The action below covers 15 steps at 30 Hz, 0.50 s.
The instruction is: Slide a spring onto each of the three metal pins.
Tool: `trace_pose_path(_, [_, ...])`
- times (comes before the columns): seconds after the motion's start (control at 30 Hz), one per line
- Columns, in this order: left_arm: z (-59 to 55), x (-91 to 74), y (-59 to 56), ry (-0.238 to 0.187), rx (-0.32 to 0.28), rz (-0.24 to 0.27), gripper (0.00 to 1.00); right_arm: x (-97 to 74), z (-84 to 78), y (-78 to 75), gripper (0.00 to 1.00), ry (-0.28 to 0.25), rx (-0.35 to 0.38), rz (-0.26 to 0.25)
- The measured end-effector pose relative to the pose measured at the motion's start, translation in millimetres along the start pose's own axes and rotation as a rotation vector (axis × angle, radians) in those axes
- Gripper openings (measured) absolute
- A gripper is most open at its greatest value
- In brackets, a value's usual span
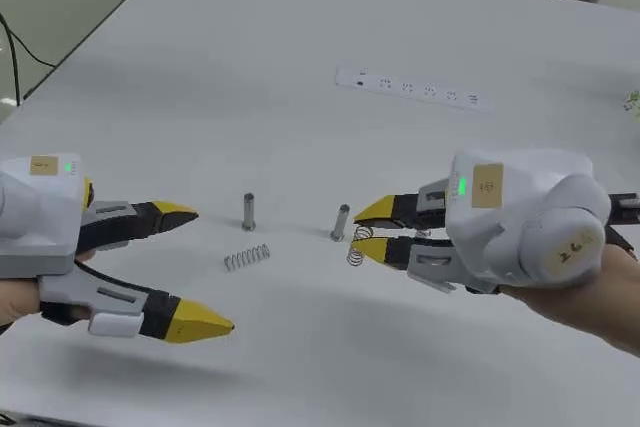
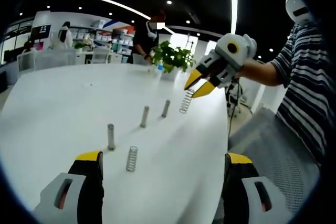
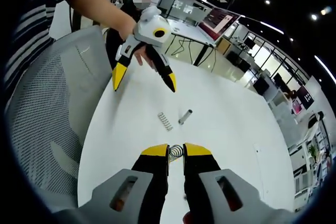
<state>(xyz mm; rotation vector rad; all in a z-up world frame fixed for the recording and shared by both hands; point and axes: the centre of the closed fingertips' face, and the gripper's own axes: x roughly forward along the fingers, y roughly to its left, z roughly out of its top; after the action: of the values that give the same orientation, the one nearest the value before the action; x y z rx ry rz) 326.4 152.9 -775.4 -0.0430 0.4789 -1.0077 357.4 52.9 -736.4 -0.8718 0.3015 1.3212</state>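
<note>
Head view: right gripper (image 1: 362, 231) clenched on coiled wire spring (image 1: 357, 246) beside cylindrical metal pin (image 1: 341, 221); left gripper (image 1: 212, 269) released.

3 pins (image 2: 144, 116) in row on table (image 2: 52, 108), loose spring (image 2: 132, 158) just beside end pin (image 2: 111, 136)

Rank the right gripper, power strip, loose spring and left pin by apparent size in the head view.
1. right gripper, though nearness inflates it.
2. power strip, farther away.
3. loose spring and left pin: about alike, so unranked.
</note>
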Motion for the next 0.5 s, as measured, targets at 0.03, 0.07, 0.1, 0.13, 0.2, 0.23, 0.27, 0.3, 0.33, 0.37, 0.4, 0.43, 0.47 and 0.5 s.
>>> trace_pose_path(0.03, [-0.5, 0.1, 0.2, 0.0, -0.001, 0.001, 0.96, 1.0, -1.2, -1.2, 0.07, 0.001, 0.003, -0.002])
trace_pose_path(0.07, [-1.5, 0.0, 0.6, 0.004, -0.002, 0.006, 0.96, 2.3, -2.9, -2.8, 0.07, 0.004, 0.005, -0.005])
trace_pose_path(0.1, [-1.7, -0.2, 0.5, 0.003, -0.001, 0.009, 0.97, 3.1, -4.2, -4.0, 0.07, 0.008, 0.003, -0.008])
trace_pose_path(0.13, [-2.0, -0.5, 0.8, 0.002, -0.004, 0.012, 0.98, 3.8, -5.5, -5.3, 0.07, 0.011, 0.002, -0.01])
trace_pose_path(0.2, [-2.8, -1.3, 1.0, 0.0, -0.004, 0.015, 0.98, 4.9, -7.7, -10.1, 0.07, 0.012, 0.01, -0.019])
trace_pose_path(0.23, [-3.8, -2.2, 1.9, 0.002, -0.006, 0.018, 0.98, 5.3, -8.4, -11.9, 0.07, 0.012, 0.013, -0.022])
trace_pose_path(0.27, [-4.7, -3.0, 2.5, 0.005, -0.006, 0.021, 0.98, 5.8, -9.7, -15.1, 0.07, 0.012, 0.016, -0.029])
trace_pose_path(0.3, [-5.6, -4.4, 4.2, 0.005, -0.004, 0.027, 0.98, 6.2, -10.7, -17.5, 0.07, 0.013, 0.02, -0.035])
trace_pose_path(0.33, [-5.8, -5.8, 4.9, 0.003, -0.004, 0.029, 0.98, 6.8, -12.6, -20.8, 0.07, 0.014, 0.031, -0.042])
trace_pose_path(0.37, [-5.8, -7.2, 6.3, 0.002, -0.007, 0.034, 0.98, 7.1, -13.5, -23.4, 0.07, 0.013, 0.036, -0.05])
trace_pose_path(0.4, [-5.7, -8.4, 7.2, -0.001, -0.008, 0.038, 0.98, 7.5, -15.1, -27.0, 0.07, 0.013, 0.046, -0.059])
trace_pose_path(0.43, [-5.8, -9.3, 8.0, -0.003, -0.009, 0.041, 0.98, 7.7, -16.2, -29.6, 0.07, 0.014, 0.052, -0.066])
trace_pose_path(0.47, [-6.2, -10.3, 8.7, -0.004, -0.009, 0.045, 0.98, 8.2, -17.0, -33.1, 0.07, 0.012, 0.058, -0.076])
trace_pose_path(0.5, [-6.8, -10.8, 9.2, -0.002, -0.01, 0.047, 0.98, 8.5, -17.6, -35.2, 0.07, 0.011, 0.063, -0.08])
